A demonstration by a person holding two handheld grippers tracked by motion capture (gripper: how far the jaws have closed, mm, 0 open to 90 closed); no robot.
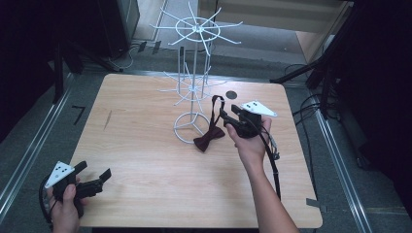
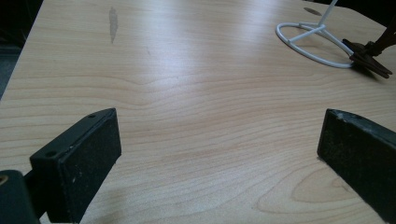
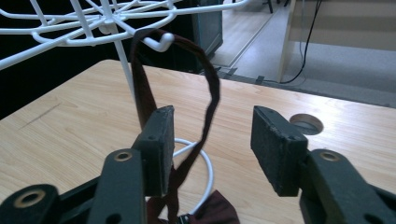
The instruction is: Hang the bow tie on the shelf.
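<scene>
A dark red bow tie (image 1: 209,138) lies on the wooden table (image 1: 145,160) against the ring base of a white wire rack (image 1: 194,73). Its strap (image 3: 212,93) loops up over a hook (image 3: 161,42) on the rack's lower tier. My right gripper (image 1: 231,119) is open beside the strap. In the right gripper view one strand runs between the spread jaws of the right gripper (image 3: 210,140), untouched by the pads, and the bow (image 3: 219,210) shows below. My left gripper (image 1: 93,170) hangs open and empty over the table's near left corner, and the left gripper (image 2: 219,154) faces bare wood.
A round cable hole (image 1: 231,94) sits in the table behind the right gripper. The rack's base ring (image 2: 310,44) and the bow tie (image 2: 369,58) lie far off in the left gripper view. Dark stands and cables (image 1: 311,102) flank the table.
</scene>
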